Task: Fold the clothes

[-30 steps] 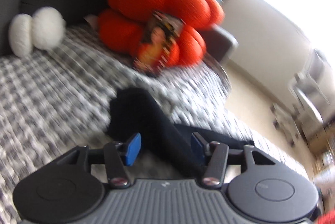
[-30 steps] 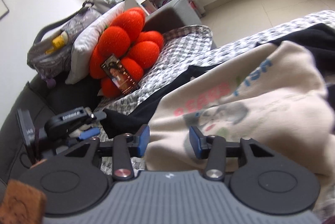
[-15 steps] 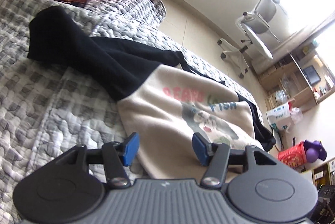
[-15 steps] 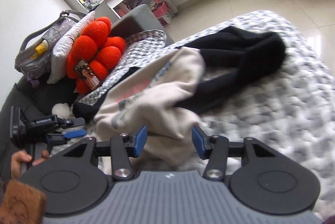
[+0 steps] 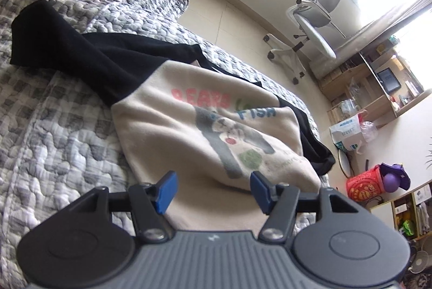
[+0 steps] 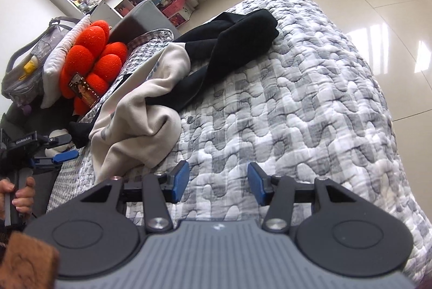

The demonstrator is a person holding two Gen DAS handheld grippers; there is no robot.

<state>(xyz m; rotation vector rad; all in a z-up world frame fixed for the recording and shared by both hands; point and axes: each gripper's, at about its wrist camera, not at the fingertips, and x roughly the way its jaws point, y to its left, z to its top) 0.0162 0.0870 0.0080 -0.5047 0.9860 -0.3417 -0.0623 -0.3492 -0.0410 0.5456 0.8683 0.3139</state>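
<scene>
One sweatshirt point(image 5: 194, 132) lies crumpled at frame centre on the bed point(image 6: 310, 105). Left tongs point(image 5: 213, 190) are opening, empty; right tongs point(image 6: 217, 182) stand apart, empty. Step: spreading flat. Next: grip the hem.

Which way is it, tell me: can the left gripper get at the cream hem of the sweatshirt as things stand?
Probably yes. The left gripper has its jaws opening, with nothing gripped, and the sweatshirt's cream hem lies right ahead of its fingertips on the quilt, nothing lying over it.
</scene>
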